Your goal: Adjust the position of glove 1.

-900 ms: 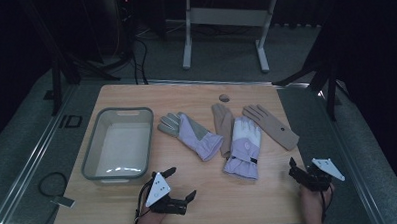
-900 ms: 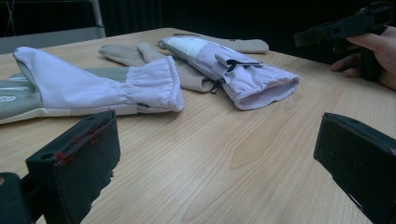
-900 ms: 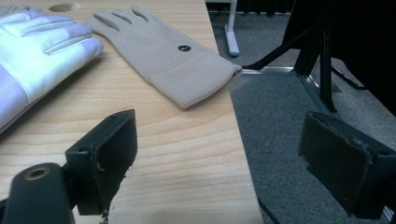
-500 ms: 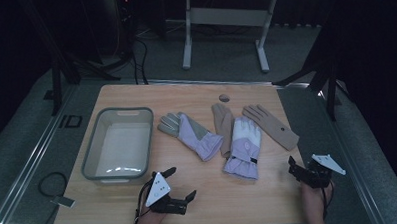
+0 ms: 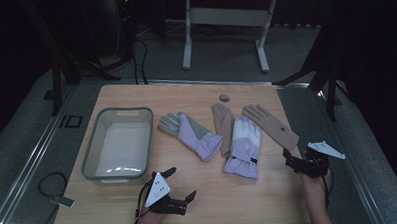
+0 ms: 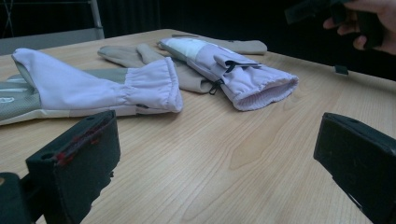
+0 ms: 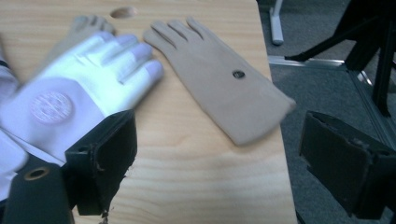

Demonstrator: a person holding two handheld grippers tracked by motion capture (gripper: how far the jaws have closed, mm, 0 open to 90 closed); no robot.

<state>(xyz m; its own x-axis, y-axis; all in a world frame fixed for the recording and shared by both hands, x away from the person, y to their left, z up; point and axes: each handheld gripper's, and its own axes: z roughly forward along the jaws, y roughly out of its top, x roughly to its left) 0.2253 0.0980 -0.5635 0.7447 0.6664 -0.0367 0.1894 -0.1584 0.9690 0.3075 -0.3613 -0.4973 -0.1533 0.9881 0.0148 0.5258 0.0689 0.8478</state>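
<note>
Two grippers hover low over the bench's (image 5: 196,92) near edge, jaws wide and empty; left gripper (image 5: 181,183) faces the lavender gloves (image 5: 197,137); right gripper (image 5: 291,161) sits just beside the tan glove (image 5: 273,127).

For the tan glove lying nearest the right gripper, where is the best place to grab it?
Probably the cuff end of the tan glove. It lies flat, cuff toward the right gripper, whose jaws stand open just short of it; come in low from the table's near right edge.

Dim room, lit tabletop (right gripper view motion-blurred), dark surroundings, soft shadows.
</note>
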